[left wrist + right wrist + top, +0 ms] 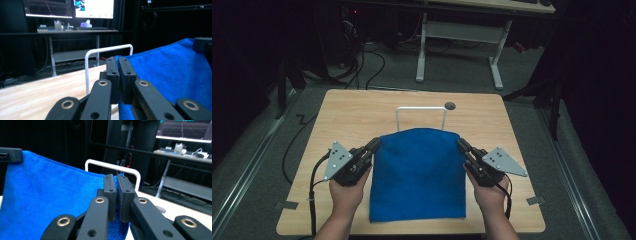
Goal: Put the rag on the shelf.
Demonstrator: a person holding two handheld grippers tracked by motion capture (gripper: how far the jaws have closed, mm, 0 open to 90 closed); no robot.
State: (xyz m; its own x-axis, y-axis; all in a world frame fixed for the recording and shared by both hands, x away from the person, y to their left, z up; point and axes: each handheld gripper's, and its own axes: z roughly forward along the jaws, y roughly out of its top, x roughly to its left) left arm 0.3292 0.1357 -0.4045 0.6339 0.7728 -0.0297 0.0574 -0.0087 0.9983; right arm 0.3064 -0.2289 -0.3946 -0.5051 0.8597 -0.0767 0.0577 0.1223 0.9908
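Observation:
A blue cloth (pixel 418 175) hangs stretched between my two grippers above the wooden table (pixel 352 115), its lower end trailing to the table's near edge. My left gripper (pixel 376 143) is shut on the cloth's far left corner, and my right gripper (pixel 460 143) is shut on the far right corner. In the left gripper view the jaws (pixel 118 60) pinch the blue cloth (pixel 170 72) edge. The right gripper view shows its jaws (pixel 116 177) closed on the blue cloth (pixel 50 197). A white wire rack (pixel 421 111) stands upright just behind the cloth's top edge.
A small dark round hole (pixel 450 105) lies in the table beside the rack. Beyond the table stands a white-legged desk (pixel 462 35) with monitors (pixel 93 8) and cables on the floor. Tape patches (pixel 287 204) mark the floor by the table's near corners.

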